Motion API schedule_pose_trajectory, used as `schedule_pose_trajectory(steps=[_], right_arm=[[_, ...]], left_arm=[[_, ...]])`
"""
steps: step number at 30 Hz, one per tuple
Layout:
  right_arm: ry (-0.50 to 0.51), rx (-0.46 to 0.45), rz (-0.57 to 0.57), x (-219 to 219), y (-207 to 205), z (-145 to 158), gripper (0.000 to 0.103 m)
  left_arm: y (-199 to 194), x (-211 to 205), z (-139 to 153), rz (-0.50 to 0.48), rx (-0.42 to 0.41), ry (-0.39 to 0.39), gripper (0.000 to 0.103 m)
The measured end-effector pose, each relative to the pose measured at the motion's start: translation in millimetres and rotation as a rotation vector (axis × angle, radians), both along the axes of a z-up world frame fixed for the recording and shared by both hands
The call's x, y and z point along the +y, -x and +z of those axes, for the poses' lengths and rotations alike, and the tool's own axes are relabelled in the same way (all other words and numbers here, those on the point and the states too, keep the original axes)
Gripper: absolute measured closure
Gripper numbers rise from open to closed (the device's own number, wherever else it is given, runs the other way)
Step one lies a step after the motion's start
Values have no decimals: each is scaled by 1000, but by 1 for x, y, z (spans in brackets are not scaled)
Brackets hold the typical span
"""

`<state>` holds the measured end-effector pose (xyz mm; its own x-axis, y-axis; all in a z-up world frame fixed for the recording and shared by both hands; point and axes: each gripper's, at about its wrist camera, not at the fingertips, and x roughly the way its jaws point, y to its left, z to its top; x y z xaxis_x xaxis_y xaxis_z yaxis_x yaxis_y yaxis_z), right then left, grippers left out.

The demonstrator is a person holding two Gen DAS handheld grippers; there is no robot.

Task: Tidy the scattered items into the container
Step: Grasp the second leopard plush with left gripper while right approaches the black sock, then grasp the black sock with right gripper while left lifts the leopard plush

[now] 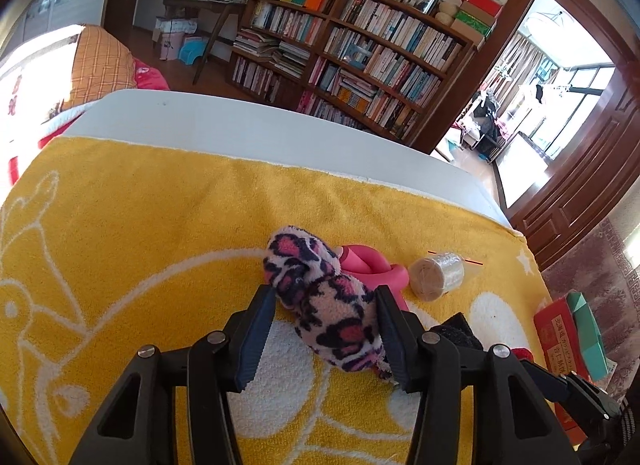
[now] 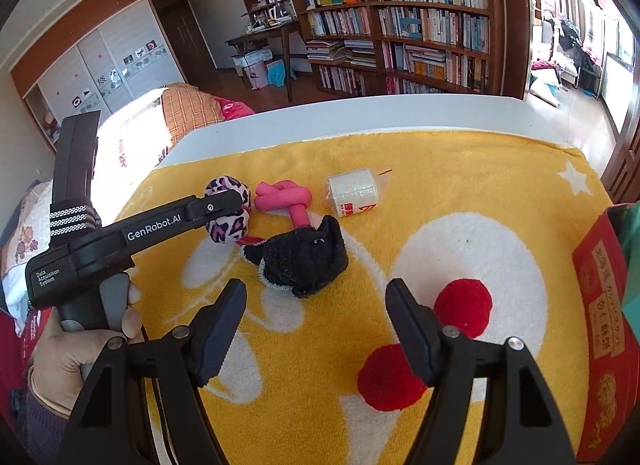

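The left gripper [image 1: 326, 321] clamps its 2 fingers on the fuzzy pink-and-black leopard-print sock [image 1: 320, 297], just beside the knotted pink foam tube [image 1: 372, 269] on the yellow towel [image 1: 160, 225]. The sock looks light, soft and compressible; grip mid-body. The right gripper [image 2: 316, 325] is released.

We see our right gripper [image 2: 316, 329] with fingers spread wide above the yellow towel with white patterns [image 2: 460, 193]. Our left gripper [image 2: 230, 205] reaches onto the pink-and-black leopard-print fuzzy sock [image 2: 228, 221]. Beside it lie the knotted pink foam tube [image 2: 286, 195], the black knitted sock [image 2: 304, 257] and the clear-wrapped cylindrical pack [image 2: 354, 193]. The red cardboard box [image 2: 600, 305] sits at the right.
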<state>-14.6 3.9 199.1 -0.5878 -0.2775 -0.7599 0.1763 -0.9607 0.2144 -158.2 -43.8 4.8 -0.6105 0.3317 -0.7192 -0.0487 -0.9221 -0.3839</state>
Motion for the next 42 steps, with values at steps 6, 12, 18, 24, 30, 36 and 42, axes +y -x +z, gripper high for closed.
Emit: schedule_pose_trajectory(steps=[6,12,18,24,30,36,42], right_arm=[[-48,-55,14,-22,29,-21,27],[-79,-122,0,-25,40,-38,45],[-45,-36,-28,-11,12,-19,53],[22,32,-74,13,-17,13,53],[50,87,-133,40,-44,36,53],[68,150,-228,80,-75,58,53],[46,202,-363,134,-108,78,53]], left_arm=[[5,4,-14,-8,-41,-34,49],[6,6,-21,-12,-40,-40,49],[-1,0,-5,9,15,-38,55],[-8,-1,19,-5,78,-38,66],[-16,4,41,-30,122,-46,66],[-29,16,75,-71,200,-62,66],[-45,36,98,-137,247,-82,66]])
